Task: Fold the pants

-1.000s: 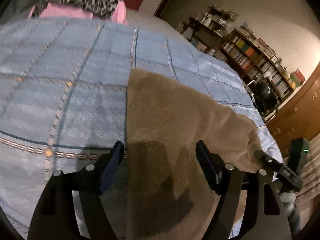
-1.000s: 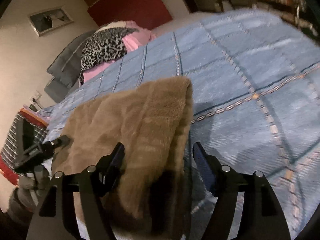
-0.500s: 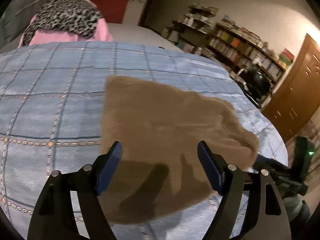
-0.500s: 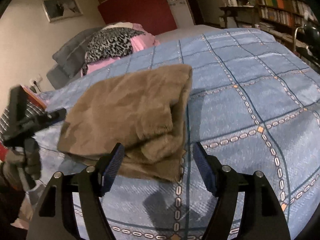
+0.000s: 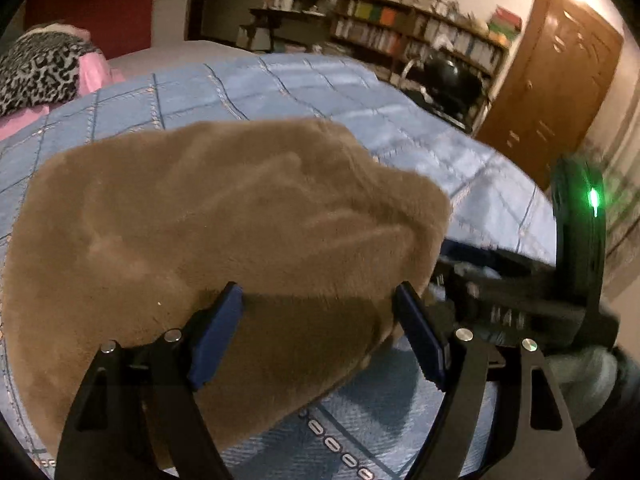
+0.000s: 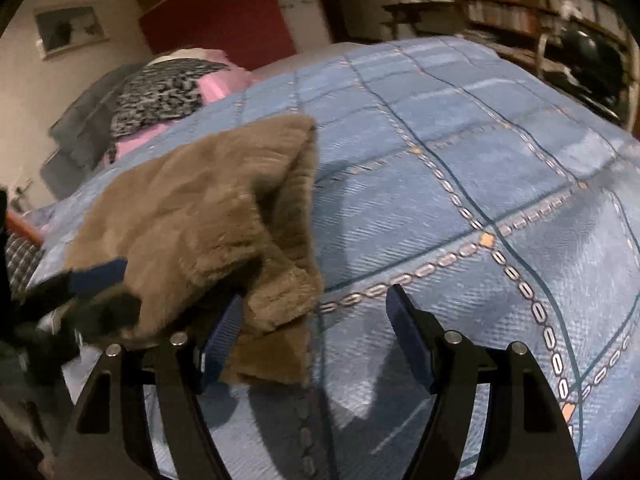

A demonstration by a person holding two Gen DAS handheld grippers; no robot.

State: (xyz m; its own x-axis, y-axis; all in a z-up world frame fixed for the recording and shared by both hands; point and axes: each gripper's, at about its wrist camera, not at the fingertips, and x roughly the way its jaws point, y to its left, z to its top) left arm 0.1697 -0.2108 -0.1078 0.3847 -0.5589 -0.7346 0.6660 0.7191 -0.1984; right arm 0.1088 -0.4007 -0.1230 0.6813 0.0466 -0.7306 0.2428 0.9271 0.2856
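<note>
The brown fleece pants (image 5: 224,216) lie folded into a thick pad on the blue checked bedspread (image 5: 304,92). My left gripper (image 5: 320,320) hovers open over the pad's near right part, with cloth below the gap and neither pad pressing on it. In the right wrist view the pants (image 6: 208,204) sit left of centre. My right gripper (image 6: 316,328) is open above the bedspread (image 6: 460,152), and the pad's near corner overlaps its left finger (image 6: 224,332). Each gripper shows in the other's view: the right gripper's body (image 5: 520,300), the left gripper's blue pad (image 6: 100,274) at the pants' left edge.
A leopard-print and pink heap (image 6: 168,92) lies at the head of the bed, beside a grey pillow (image 6: 80,132). Bookshelves (image 5: 416,28), a dark chair (image 5: 448,76) and a wooden door (image 5: 560,76) stand beyond the bed's far right side.
The left gripper has swung right across the pants and rolled, ending close to the right gripper. The right gripper has shifted right, so the pants now lie mostly to its left.
</note>
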